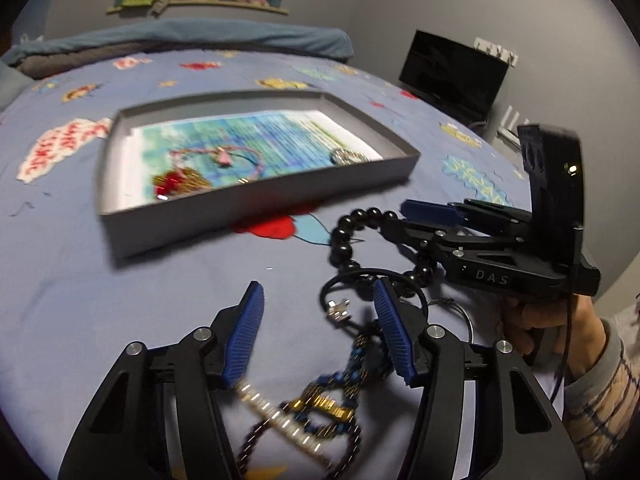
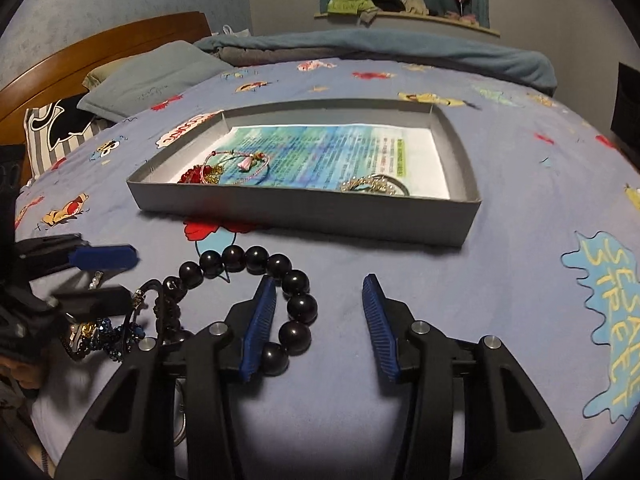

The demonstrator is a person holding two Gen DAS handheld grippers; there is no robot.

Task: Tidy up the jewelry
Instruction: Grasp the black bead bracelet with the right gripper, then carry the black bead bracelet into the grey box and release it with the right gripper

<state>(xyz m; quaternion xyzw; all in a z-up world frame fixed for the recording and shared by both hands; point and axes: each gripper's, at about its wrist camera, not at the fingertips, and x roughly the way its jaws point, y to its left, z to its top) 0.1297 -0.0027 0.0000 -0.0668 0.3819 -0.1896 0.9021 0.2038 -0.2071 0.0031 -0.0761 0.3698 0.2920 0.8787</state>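
Beyond both sets of jaws, on the blue cartoon-print bedspread (image 2: 500, 280), sits a shallow grey cardboard tray (image 2: 304, 216) lined with printed paper. The glossy black round-bead bracelet (image 2: 280, 280) curls beside the right gripper (image 2: 320, 320), touching its left ribbed blue pad. Both it and the left gripper (image 1: 320, 332), poised over tangled beaded chains (image 1: 320, 400), are released wide.

The tray (image 1: 256, 208) near wall hides part of the red beads (image 1: 176, 186). Tray contents are motion-blurred in the left view. The black bracelet (image 2: 256, 264) passes behind the right gripper (image 2: 320, 328) finger.
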